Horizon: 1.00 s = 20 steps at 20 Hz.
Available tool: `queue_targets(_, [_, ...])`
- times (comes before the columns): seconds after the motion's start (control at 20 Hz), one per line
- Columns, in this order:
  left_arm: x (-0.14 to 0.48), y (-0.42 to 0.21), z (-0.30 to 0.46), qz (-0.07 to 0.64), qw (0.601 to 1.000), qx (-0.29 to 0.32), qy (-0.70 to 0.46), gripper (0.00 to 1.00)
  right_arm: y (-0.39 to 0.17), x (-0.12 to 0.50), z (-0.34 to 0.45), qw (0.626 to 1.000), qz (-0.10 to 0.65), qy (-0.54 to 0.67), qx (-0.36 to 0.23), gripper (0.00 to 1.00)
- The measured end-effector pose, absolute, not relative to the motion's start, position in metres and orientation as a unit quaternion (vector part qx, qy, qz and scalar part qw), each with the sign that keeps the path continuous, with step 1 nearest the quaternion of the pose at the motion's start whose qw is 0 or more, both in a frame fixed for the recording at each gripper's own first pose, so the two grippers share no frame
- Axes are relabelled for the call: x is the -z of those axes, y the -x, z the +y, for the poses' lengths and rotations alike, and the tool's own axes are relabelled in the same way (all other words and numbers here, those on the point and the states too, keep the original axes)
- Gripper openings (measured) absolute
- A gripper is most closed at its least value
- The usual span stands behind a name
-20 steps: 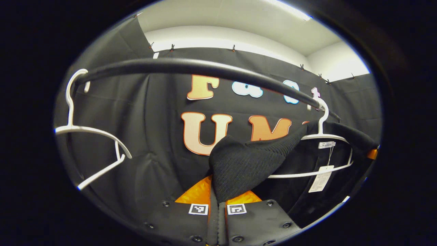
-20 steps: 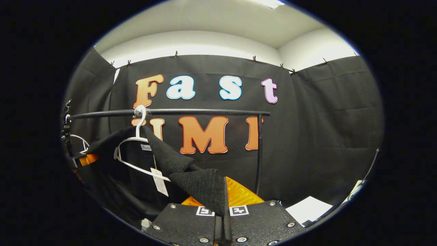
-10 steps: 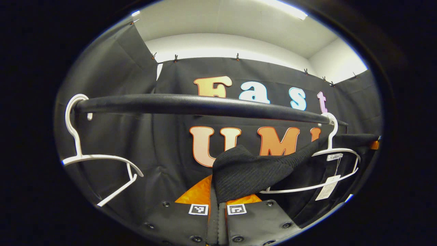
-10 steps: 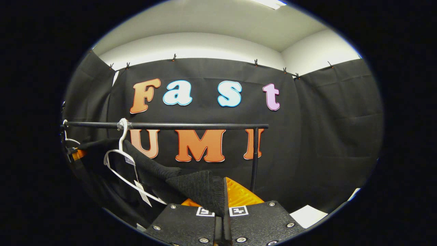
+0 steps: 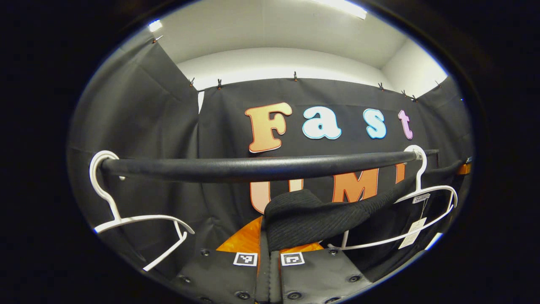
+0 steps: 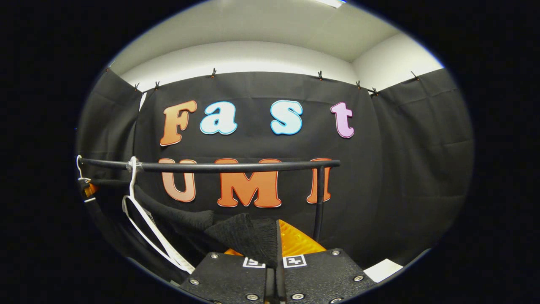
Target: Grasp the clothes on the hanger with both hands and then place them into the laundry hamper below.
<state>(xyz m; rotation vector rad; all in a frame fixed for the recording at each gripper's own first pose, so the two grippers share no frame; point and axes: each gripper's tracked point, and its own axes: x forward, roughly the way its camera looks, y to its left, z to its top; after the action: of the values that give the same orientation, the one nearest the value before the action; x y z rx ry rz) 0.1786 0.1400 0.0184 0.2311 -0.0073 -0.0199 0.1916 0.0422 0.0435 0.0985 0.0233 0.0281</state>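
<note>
Both the left gripper (image 5: 270,249) and right gripper (image 6: 276,249) are clamped on the black ribbed knit garment (image 5: 303,217), which, stretched across to the white plastic hanger (image 5: 426,198) on the black rail (image 5: 253,166), may snag there.

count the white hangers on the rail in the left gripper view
2. One bare white plastic hanger hooks on at the left end of the black padded rail; the other white plastic hanger is at the right end, with the black knitted garment still draped off it.
</note>
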Motion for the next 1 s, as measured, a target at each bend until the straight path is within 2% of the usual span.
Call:
queue_targets(0.65, [0.032,-0.169,0.17,0.037,0.99,-0.069,-0.115,0.06,-0.255,0.016,0.076,0.989,0.049,-0.049,-0.133,0.08])
queue_targets(1.0, [0.079,-0.168,0.18,0.076,0.988,-0.091,-0.097,0.06,-0.284,0.067,0.092,0.971,0.085,-0.111,-0.195,0.08])
